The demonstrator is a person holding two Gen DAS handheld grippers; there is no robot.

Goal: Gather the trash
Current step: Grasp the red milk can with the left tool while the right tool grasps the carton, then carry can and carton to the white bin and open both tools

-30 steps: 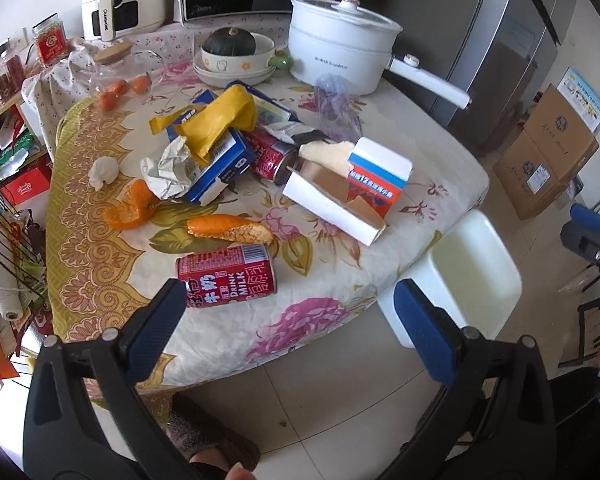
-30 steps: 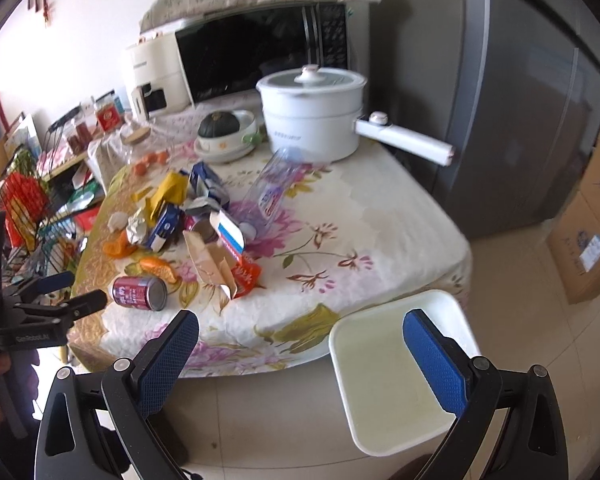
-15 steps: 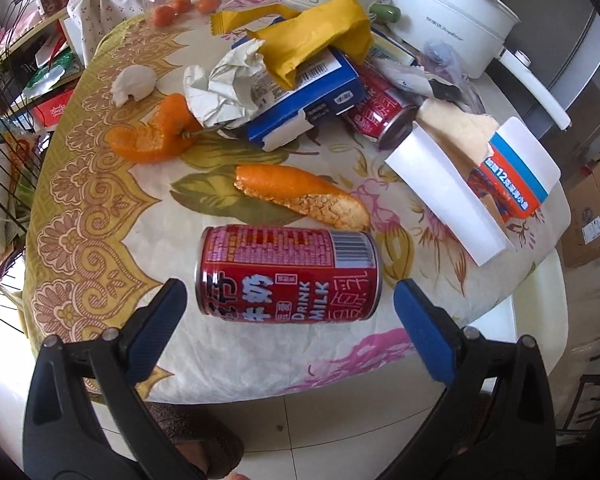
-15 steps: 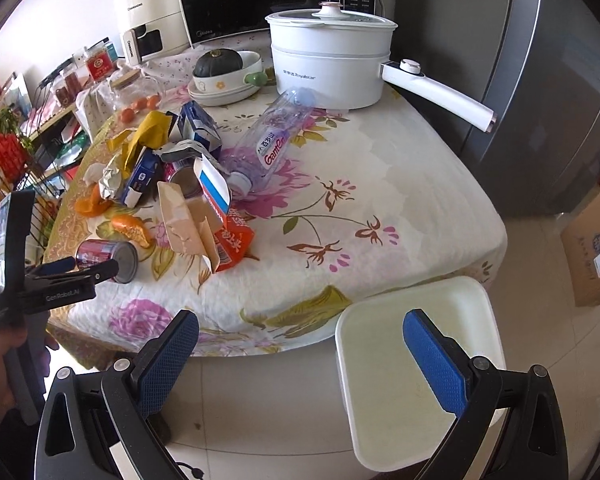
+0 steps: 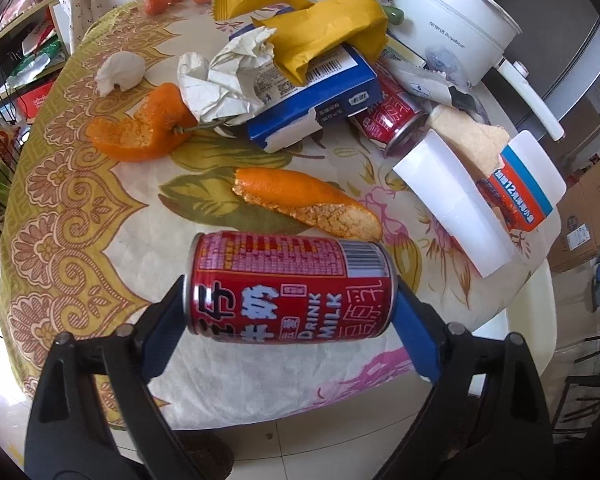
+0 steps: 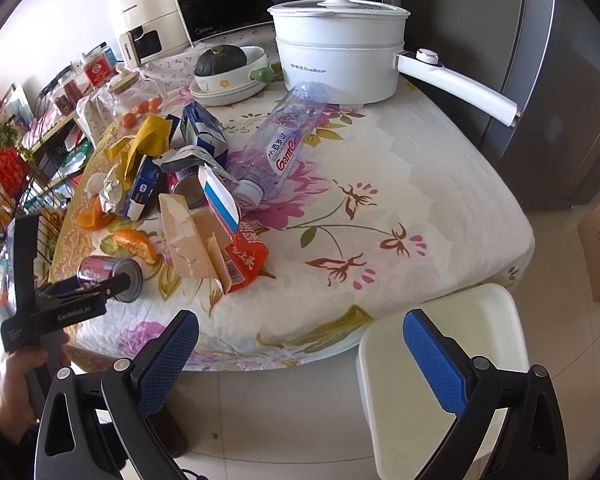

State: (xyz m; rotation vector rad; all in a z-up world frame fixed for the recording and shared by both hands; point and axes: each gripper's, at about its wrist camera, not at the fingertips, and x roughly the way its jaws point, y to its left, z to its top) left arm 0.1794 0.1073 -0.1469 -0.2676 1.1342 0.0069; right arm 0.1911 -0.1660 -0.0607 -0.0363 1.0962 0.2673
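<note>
Left gripper straddles the red milk can, which lies on its side near the front edge of the surface. Can's long axis runs across the gripper, one blue pad at each end face; jaws closing, can between them. Pads look at or just beside the can ends; firm contact not clear, so it reads as not yet clamped. Can appears to rest on the cloth.

Right gripper hangs wide open and empty off the front edge of the surface, over the floor, with the white bin just under its right finger. From that view the left gripper sits at the can, far to the left.

Nearer hand for the can: left, clearly. Right is well apart from it.

Rest of the trash lies behind the can: orange peel just beyond it, second peel, crumpled paper, blue carton, second red can, torn box, plastic bottle farther right.

Judgement: finish the end-to-end pinch, then lift and carry right toward the bin. Risk: rounded can rims slipping off the pads.
</note>
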